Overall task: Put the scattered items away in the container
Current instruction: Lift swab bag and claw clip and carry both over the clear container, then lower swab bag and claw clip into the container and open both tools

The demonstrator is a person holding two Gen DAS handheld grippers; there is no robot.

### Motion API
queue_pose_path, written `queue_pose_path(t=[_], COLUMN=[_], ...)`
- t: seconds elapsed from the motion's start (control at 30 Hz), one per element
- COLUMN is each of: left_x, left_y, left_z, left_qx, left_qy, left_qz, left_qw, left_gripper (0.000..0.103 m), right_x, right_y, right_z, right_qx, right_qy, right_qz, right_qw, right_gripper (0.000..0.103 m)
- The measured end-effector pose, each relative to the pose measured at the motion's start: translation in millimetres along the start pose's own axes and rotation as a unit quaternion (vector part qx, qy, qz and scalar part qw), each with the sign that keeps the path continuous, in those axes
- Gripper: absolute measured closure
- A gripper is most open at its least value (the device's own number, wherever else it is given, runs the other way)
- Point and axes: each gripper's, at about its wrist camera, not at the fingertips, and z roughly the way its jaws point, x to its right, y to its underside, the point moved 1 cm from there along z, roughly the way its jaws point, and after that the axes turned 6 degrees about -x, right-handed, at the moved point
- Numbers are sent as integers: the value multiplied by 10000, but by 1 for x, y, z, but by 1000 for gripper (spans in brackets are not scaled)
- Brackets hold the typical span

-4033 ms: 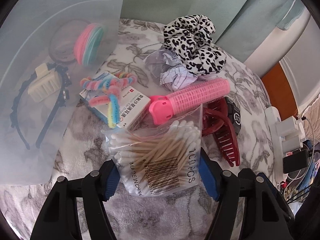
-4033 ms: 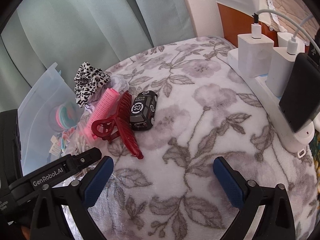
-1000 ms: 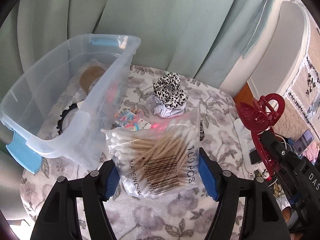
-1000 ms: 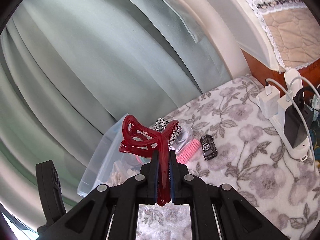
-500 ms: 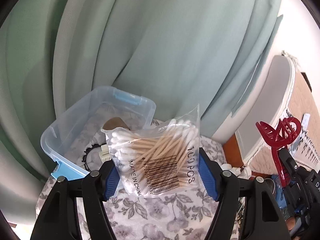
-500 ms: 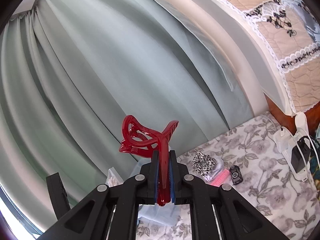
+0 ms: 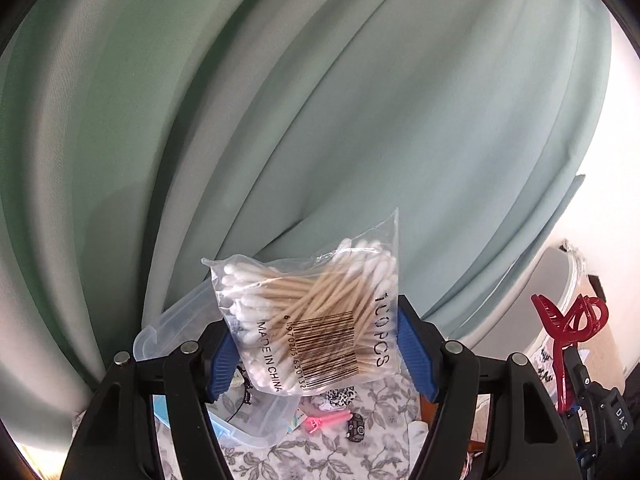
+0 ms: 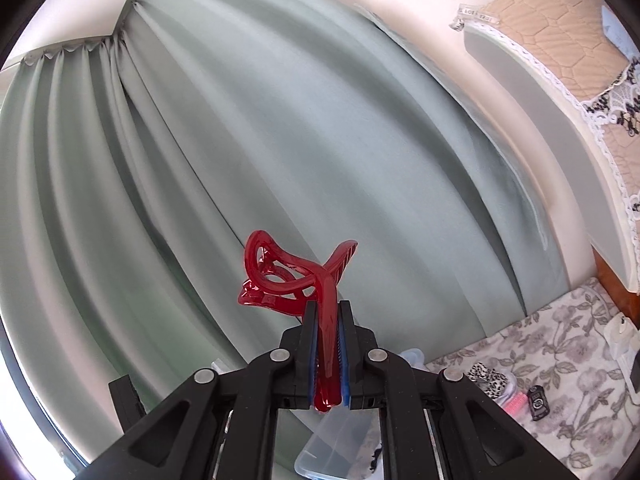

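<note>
My left gripper point(image 7: 316, 344) is shut on a clear bag of cotton swabs point(image 7: 316, 312), held high in the air in front of the green curtain. My right gripper point(image 8: 328, 344) is shut on a red hair claw clip point(image 8: 296, 276), which also shows at the right edge of the left wrist view as the red hair claw clip point(image 7: 568, 328). The clear plastic container point(image 7: 176, 320) lies far below, partly hidden behind the bag; the right wrist view shows the container point(image 8: 332, 448) under the fingers. On the floral cloth lie a pink hair roller point(image 7: 326, 420), a small black toy car point(image 7: 356, 428) and a leopard scrunchie point(image 8: 484, 374).
A green curtain point(image 7: 280, 100) fills most of both views. The floral cloth point(image 8: 560, 360) spreads out low at the right, with a white power strip point(image 8: 620, 332) at its far edge. A headboard with a lace-trimmed beige cover point(image 8: 560, 40) stands at the upper right.
Both grippers have risen well above the table with their items. The container and the scattered things have shrunk and slid toward the bottom of both views.
</note>
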Motion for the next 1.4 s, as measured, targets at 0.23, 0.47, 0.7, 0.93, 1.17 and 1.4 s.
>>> queue_pose_path(t=[0.23,0.47,0.7,0.93,1.17,1.4], left_x=[-33,-76,-97,-104,-113,-122], left_y=[-3,16,21,30,31,22], left_z=[-9,11,29,62,99,154], left_qx=[171,-201,-297,-575,-764,-986], left_qy=[-111,-351,-452,-387,-423,-488], left_qz=[-423,-794,-983,-1048,-1172,-1304], left_qw=[9989,9960,9937,9921,9893,9853], left_gripper=[31,31,31,31,31,31], right_x=[-21,-9,-10,0,14,32], right_y=[11,60,90,110,132,155], right_z=[24,69,98,123,149,172], right_qx=[-104,-963,-1534,-1961,-2412,-2818], right_qy=[-197,128,300,549,645,787], right_qz=[47,290,177,109,156,236], right_qw=[9997,9948,9876,9790,9682,9559], right_gripper=[94,93,93,93,93,91])
